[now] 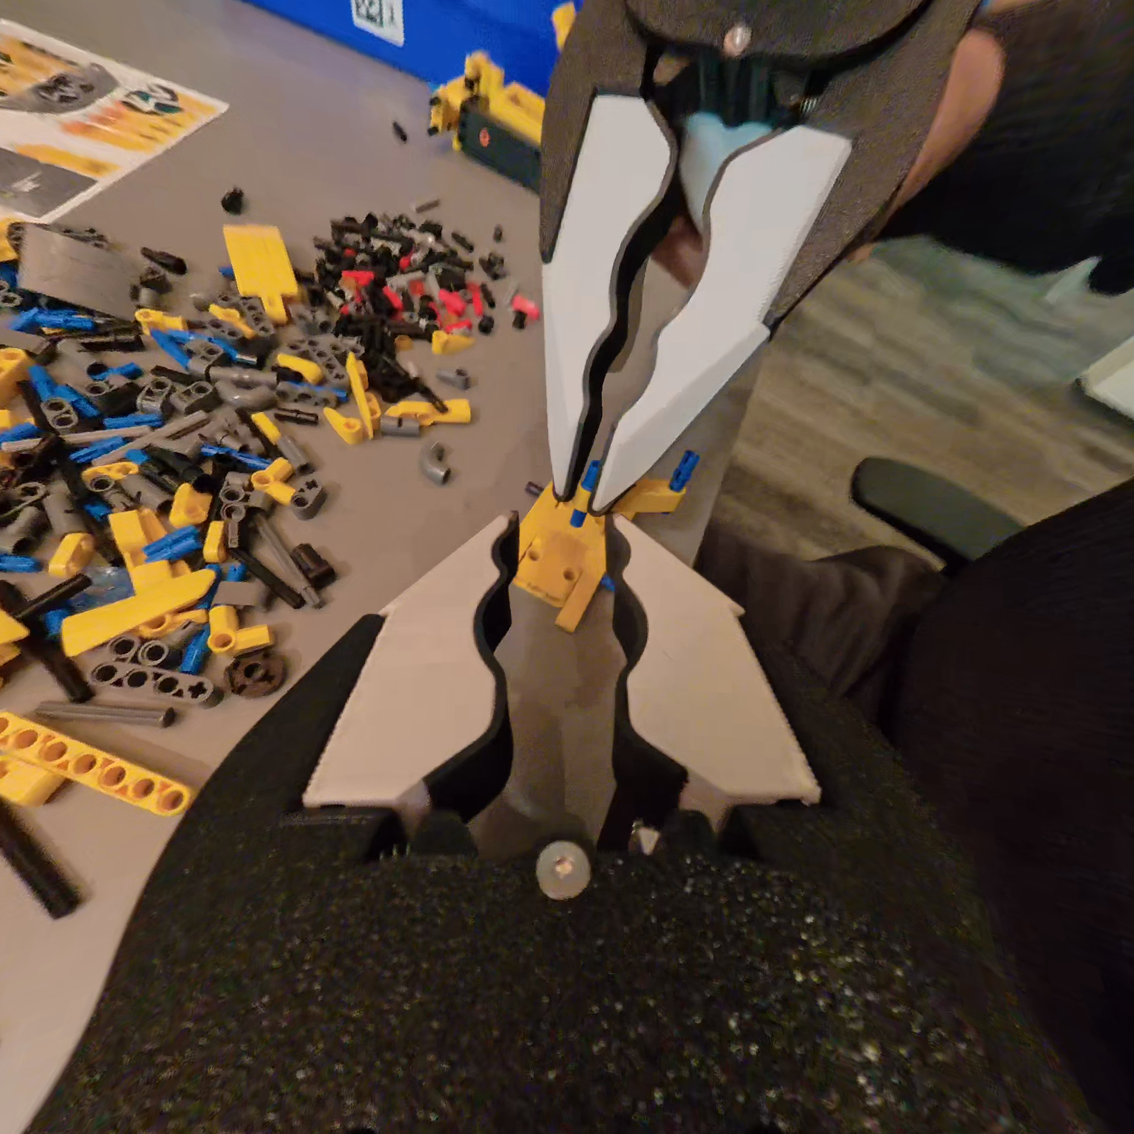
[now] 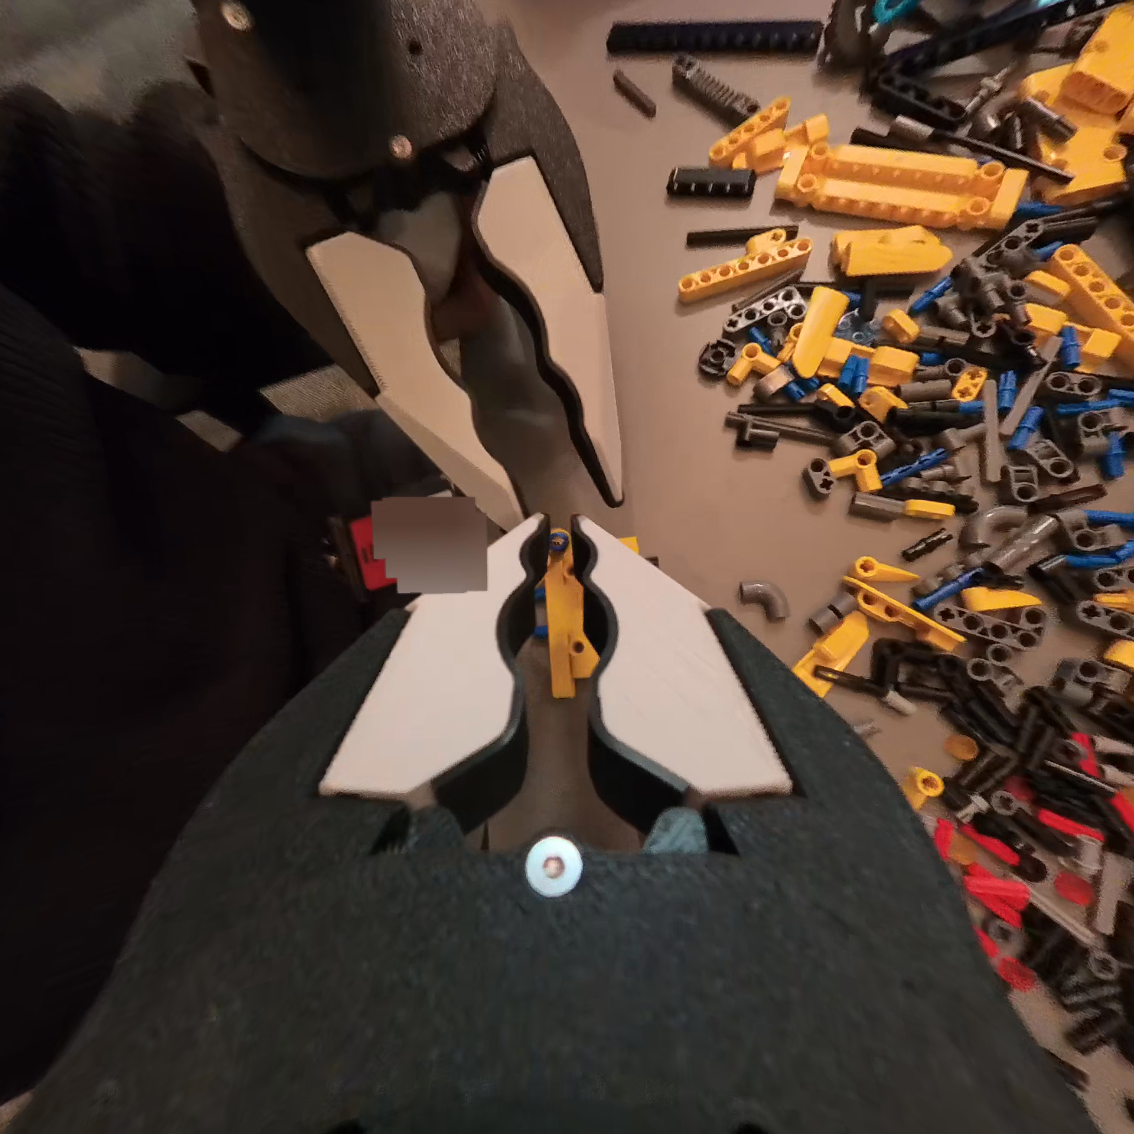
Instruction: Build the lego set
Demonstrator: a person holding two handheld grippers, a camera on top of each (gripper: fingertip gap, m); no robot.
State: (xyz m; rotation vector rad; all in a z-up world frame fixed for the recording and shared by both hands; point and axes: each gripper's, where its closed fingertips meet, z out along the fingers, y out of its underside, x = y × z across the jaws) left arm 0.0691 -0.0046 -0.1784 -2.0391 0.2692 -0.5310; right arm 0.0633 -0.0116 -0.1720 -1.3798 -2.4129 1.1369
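My left gripper (image 1: 561, 524) is shut on a small yellow brick assembly (image 1: 555, 567) and holds it between its fingertips above the table's edge. The assembly has blue pins; one sticks out on a yellow arm at the right (image 1: 682, 471). My right gripper (image 1: 583, 500) comes down from above and is shut on a blue pin (image 1: 589, 475) at the top of the assembly. In the right wrist view, the right gripper (image 2: 559, 521) pinches that blue pin (image 2: 559, 543) over the yellow assembly (image 2: 564, 620). The left gripper (image 2: 567, 503) reaches in from above, its tips partly hidden.
A large pile of loose yellow, blue, grey, black and red pieces (image 1: 184, 442) covers the grey table (image 1: 399, 552), also in the right wrist view (image 2: 951, 429). An instruction sheet (image 1: 92, 123), a blue box (image 1: 478, 30) and a part-built yellow model (image 1: 491, 116) lie beyond. A chair arm (image 1: 920, 509) is at right. My two grippers' fingertips are within a few centimetres of each other. The part-built yellow model (image 1: 491, 116) is about equally far from each gripper, around 35 centimetres.
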